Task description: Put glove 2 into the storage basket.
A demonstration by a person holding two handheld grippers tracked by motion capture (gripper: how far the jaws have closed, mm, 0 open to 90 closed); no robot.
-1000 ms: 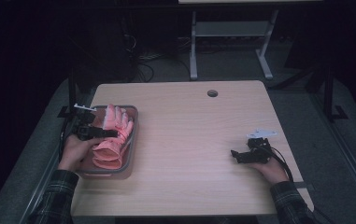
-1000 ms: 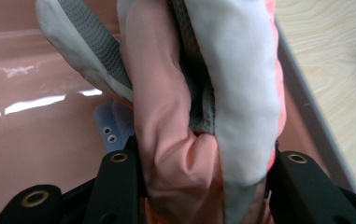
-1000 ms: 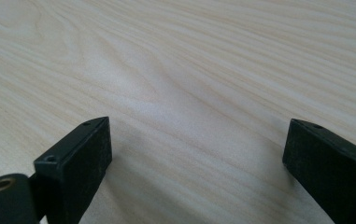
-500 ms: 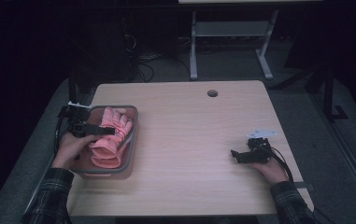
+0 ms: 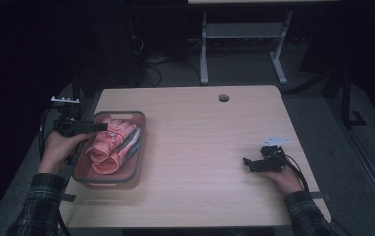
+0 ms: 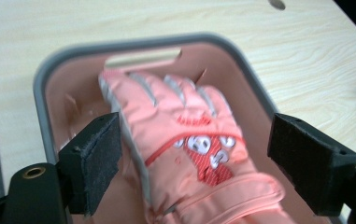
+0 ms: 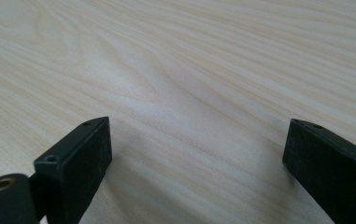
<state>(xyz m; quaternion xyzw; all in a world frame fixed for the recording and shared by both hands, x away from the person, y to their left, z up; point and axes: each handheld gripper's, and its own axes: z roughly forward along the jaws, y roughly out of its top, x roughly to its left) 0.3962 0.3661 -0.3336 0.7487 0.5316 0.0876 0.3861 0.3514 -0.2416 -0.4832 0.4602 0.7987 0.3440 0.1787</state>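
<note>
Now, status at this frame:

left gripper (image 6: 192, 163): jaws have just been opening and now stand wide apart. Pads sit either side of the glove without pressing on it, so the grip is released.

glove (image 6: 189, 149): salmon-pink winter glove, lying palm-down in the bin, fingers pointing at the far handle slot, cuff towards the camera. In the high view it reads as a bunched pink pile (image 5: 110, 143), possibly more than one glove; can't separate them at that size.

bin (image 5: 132, 169): pink tray with grey rim, at the left side of the table (image 5: 204, 147), upright, not shifted as far as I can tell.

change vs a second ago: left gripper was down over the pile with jaws much narrower; it has since let go and lifted back towards the bin's left edge (image 5: 79, 127). Glove stayed in the bin.

meaning: my read is that the drop-off into the bin is done for this item. Placement looks finished rather than in progress, since nothing is pinched and the hand is clearing upward.

right gripper (image 7: 192, 158): unclenched, jaws spread, nothing between them, just bare wood grain below. Resting on the table at the right (image 5: 264, 163), well apart from the bin, no change.

risk: low; the glove's cuff rides near the rim, could spill if nudged.
</note>
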